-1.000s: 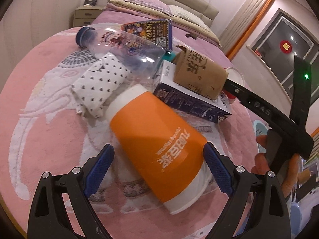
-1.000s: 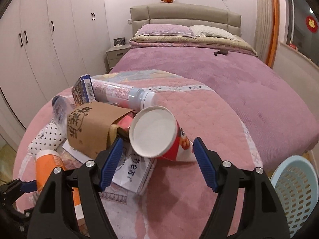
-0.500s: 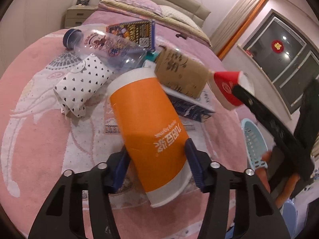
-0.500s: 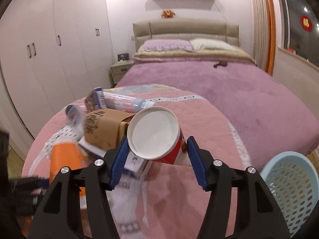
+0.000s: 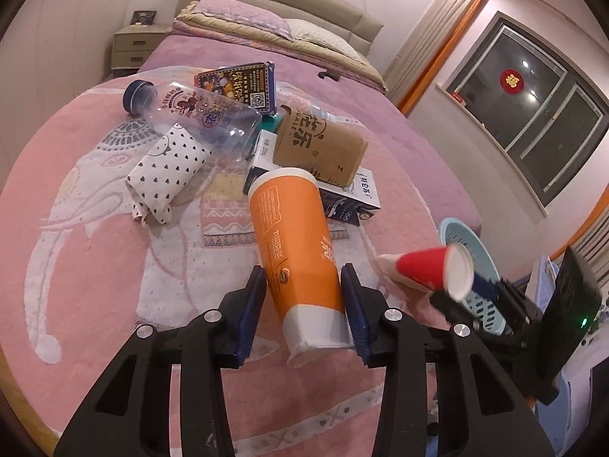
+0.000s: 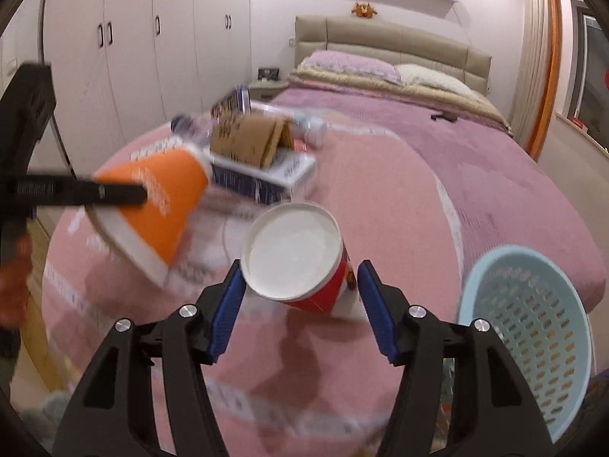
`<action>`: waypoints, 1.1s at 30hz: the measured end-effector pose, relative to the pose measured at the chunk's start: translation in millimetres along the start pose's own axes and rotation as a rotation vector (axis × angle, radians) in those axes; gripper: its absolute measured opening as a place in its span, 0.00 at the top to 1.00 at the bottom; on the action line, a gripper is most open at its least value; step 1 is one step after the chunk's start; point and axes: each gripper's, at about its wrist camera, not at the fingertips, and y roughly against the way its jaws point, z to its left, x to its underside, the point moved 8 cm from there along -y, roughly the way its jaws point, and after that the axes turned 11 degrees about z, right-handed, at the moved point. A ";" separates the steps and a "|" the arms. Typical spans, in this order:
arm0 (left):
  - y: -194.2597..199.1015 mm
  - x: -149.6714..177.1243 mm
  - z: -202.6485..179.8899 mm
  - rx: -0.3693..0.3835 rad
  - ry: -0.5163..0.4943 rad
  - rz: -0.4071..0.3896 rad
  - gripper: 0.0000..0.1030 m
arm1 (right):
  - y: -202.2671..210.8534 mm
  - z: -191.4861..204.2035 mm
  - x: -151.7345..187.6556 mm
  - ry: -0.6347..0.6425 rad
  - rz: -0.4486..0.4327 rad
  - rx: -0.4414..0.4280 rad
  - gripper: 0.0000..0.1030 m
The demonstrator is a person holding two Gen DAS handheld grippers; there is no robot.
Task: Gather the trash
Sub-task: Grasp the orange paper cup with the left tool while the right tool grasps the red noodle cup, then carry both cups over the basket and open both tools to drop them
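An orange paper cup (image 5: pixel 295 251) is clamped between the blue pads of the left gripper (image 5: pixel 303 304), its white rim end nearest the camera and its body tilted up above the pink blanket (image 5: pixel 76 198) that covers the foot of the bed. A red paper cup (image 6: pixel 304 259) is gripped by the right gripper (image 6: pixel 298 301), both pads pressed against its sides and its white open mouth turned toward the lens; it is held above the near right edge of the blanket, just beside a light blue perforated basket (image 6: pixel 533 342) that stands off the bed's right side. The remaining trash is gathered near the middle of the blanket: a clear plastic bottle (image 5: pixel 194 114) with a dark cap lying on its side, a white polka-dot wrapper (image 5: pixel 163 171) just beside it, a brown paper bag (image 5: pixel 319 144) resting on a dark blue and white carton (image 5: pixel 342 194), and a dark printed box (image 5: pixel 239 83) behind them toward the far edge. Part of the right wrist view is blurred.
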 end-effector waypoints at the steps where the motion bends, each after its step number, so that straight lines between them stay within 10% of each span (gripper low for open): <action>1: -0.9 0.8 1.3 0.001 0.001 0.005 0.62 | 1.7 -7.5 11.1 -0.040 0.028 -0.011 0.33; 11: -20.1 10.4 5.4 -0.022 -0.006 0.042 0.54 | 18.5 -14.5 42.6 -0.343 0.063 -0.265 0.18; 29: -22.0 21.7 -6.8 -0.068 -0.060 -0.027 0.60 | -18.9 9.5 36.8 -0.422 0.165 -0.047 0.19; 33: -13.9 20.0 -14.5 -0.075 -0.087 -0.051 0.60 | -18.2 9.0 40.5 -0.438 0.167 -0.062 0.36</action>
